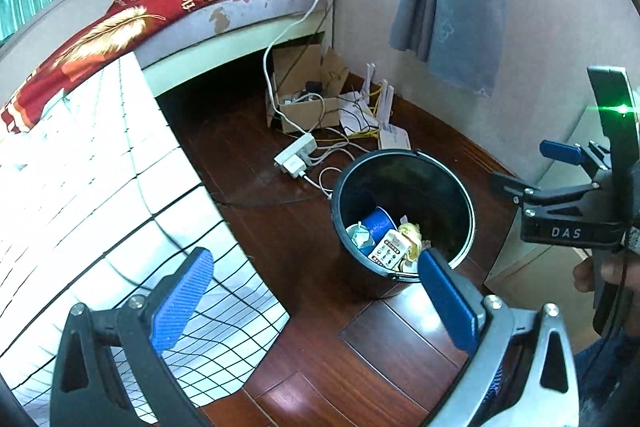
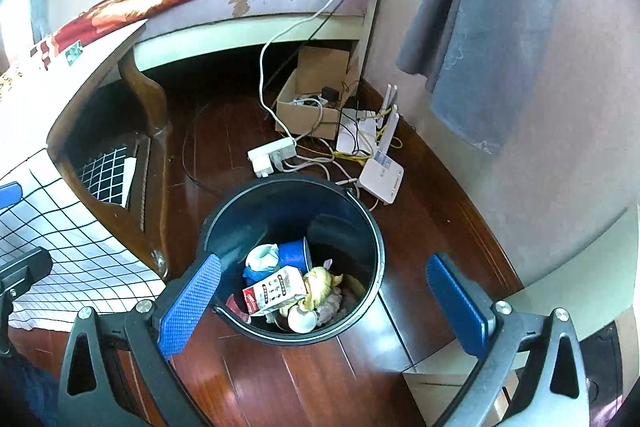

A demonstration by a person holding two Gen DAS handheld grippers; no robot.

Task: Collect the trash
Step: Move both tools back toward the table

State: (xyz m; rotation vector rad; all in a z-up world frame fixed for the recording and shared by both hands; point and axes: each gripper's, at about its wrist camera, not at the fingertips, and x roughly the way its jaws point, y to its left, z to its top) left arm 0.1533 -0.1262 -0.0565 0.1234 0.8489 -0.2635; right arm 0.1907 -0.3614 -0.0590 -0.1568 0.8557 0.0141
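Observation:
A black trash bucket stands on the wooden floor and also shows in the right wrist view. Inside lie a blue cup, a red and white carton, crumpled white paper, a yellow wad and a white eggshell-like piece. My left gripper is open and empty, above the floor just left of the bucket. My right gripper is open and empty, hovering over the bucket's near rim; it also shows at the right in the left wrist view.
A table with a white grid-patterned cloth stands left of the bucket. Behind the bucket lie a white power strip, cables, a router and a cardboard box. A bed and a grey curtain are beyond.

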